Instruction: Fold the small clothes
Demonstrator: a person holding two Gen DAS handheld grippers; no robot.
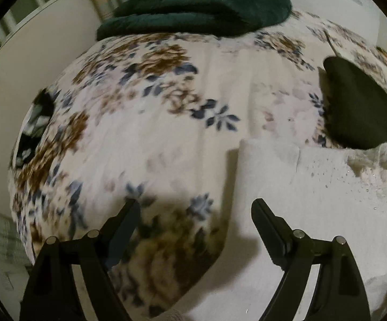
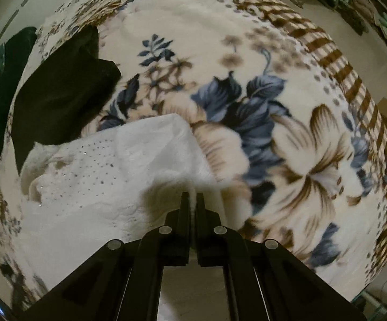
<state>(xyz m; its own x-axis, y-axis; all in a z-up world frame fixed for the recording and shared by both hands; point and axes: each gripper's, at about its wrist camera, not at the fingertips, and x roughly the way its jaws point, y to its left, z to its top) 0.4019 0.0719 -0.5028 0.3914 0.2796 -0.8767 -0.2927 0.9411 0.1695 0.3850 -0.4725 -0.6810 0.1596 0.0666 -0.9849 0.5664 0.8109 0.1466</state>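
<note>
A fluffy white garment (image 2: 108, 176) with small shiny studs lies on a floral blanket (image 2: 287, 139). In the right wrist view my right gripper (image 2: 192, 195) is shut on the white garment's edge, a thin fold of white fabric pinched between the two black fingers. In the left wrist view the same white garment (image 1: 313, 200) fills the lower right. My left gripper (image 1: 196, 203) hangs open above the garment's left edge, one finger over the floral blanket (image 1: 140, 123), the other over the white fabric, nothing between them.
A black garment (image 2: 60, 101) lies beyond the white one, seen also as a black garment (image 1: 362, 107) at right. A dark green folded garment (image 1: 198, 2) sits at the far side of the bed. Shelves with clutter (image 2: 375, 13) stand past the bed's edge.
</note>
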